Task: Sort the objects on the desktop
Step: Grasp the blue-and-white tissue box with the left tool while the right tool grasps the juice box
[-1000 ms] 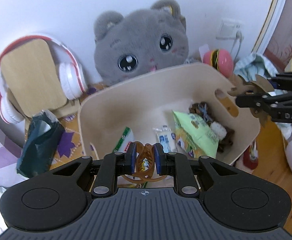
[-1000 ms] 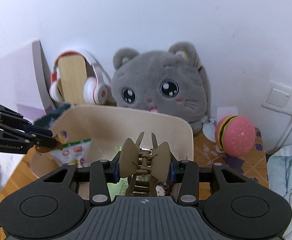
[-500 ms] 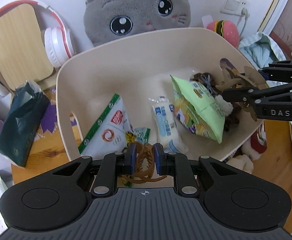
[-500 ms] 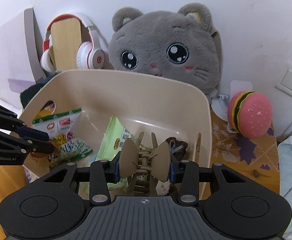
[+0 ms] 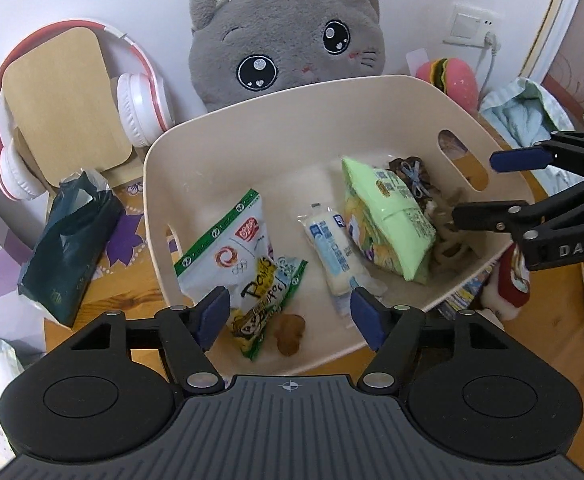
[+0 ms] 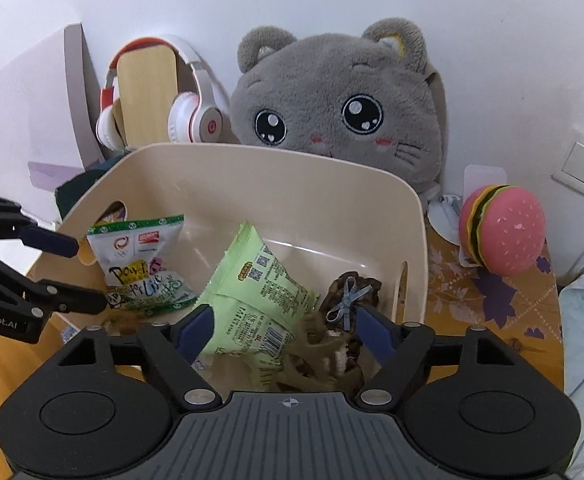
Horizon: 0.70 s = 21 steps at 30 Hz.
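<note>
Left wrist view
- Left hand-held gripper point(image 5: 288, 314): jaws opening, nothing pressed between the pads. A second ago they were clamped on a brown hair claw.
- Brown hair claw point(image 5: 290, 334): lies loose on the floor of the cream bin point(image 5: 276, 120), at the near wall, just beside the white snack bag point(image 5: 228, 256). Blurred, so it may not have settled.
- Other bin contents: a white tube packet point(image 5: 332, 256) in the middle and a green snack bag point(image 5: 388, 216) to the right, leaning over a dark hair tie with a blue bow point(image 5: 412, 174).
- Right hand-held gripper point(image 5: 488, 184): seen side-on over the bin's right rim, fingers spread, nothing between them.

Right wrist view
- Right hand-held gripper point(image 6: 284, 328): jaws opening and clear of contact. They gripped a tan hair claw a second ago.
- Tan hair claw point(image 6: 312, 344): below and between the fingers, resting against the green snack bag point(image 6: 260, 292) and the dark hair tie point(image 6: 348, 300) at the bin's point(image 6: 292, 168) near right corner. Blurred; final resting pose cannot be told.
- Left hand-held gripper point(image 6: 72, 272): at the left edge, fingers apart, empty.
- Surroundings: grey cat plush point(image 6: 336, 112), headphones point(image 6: 188, 116) and burger toy point(image 6: 500, 232) stand on the desk point(image 6: 492, 300) behind and beside the bin, untouched.

Assessment
- Change: both claws have gone from held to released inside the bin.
- Meaning: judged as two items sorted; both hand-held grippers are free for whatever remains outside the bin.
</note>
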Each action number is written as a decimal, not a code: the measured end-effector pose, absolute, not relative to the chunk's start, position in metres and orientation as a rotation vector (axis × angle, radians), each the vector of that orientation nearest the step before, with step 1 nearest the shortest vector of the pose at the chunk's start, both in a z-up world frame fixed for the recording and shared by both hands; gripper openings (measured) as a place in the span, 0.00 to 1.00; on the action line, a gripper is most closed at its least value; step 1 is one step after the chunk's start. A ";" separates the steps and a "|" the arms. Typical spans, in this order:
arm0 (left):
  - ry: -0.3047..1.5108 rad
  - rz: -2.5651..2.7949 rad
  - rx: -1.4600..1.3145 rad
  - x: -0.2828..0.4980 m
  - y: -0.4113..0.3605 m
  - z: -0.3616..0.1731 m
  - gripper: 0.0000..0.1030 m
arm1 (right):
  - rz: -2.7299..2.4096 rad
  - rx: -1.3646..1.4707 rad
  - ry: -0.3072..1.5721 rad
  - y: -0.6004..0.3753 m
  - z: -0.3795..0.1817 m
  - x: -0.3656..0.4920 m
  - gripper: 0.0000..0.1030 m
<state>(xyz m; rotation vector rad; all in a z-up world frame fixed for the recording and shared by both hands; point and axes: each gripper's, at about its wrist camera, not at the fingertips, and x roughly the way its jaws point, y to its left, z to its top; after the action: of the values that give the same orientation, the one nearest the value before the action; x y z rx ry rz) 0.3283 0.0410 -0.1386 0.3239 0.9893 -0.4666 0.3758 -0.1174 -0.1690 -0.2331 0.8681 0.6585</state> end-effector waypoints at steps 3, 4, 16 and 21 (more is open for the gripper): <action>0.974 -0.456 0.314 0.322 0.048 -0.134 0.66 | 0.656 -0.195 0.838 -0.127 -0.163 0.367 0.86; 0.964 -0.451 0.297 0.318 0.052 -0.132 0.66 | 0.650 -0.176 0.828 -0.131 -0.161 0.363 0.86; 0.912 -0.406 0.243 0.274 0.097 -0.131 0.73 | 0.740 -0.096 0.840 -0.159 -0.178 0.284 0.94; 0.978 -0.394 0.305 0.268 0.102 -0.156 0.73 | 0.805 -0.124 0.913 -0.149 -0.200 0.261 0.94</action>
<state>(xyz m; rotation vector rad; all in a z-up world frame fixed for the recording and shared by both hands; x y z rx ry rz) 0.2681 0.1020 -0.1562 0.3046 0.9783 -0.3941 0.2609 -0.1490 -0.1999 -0.1241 0.9125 0.8048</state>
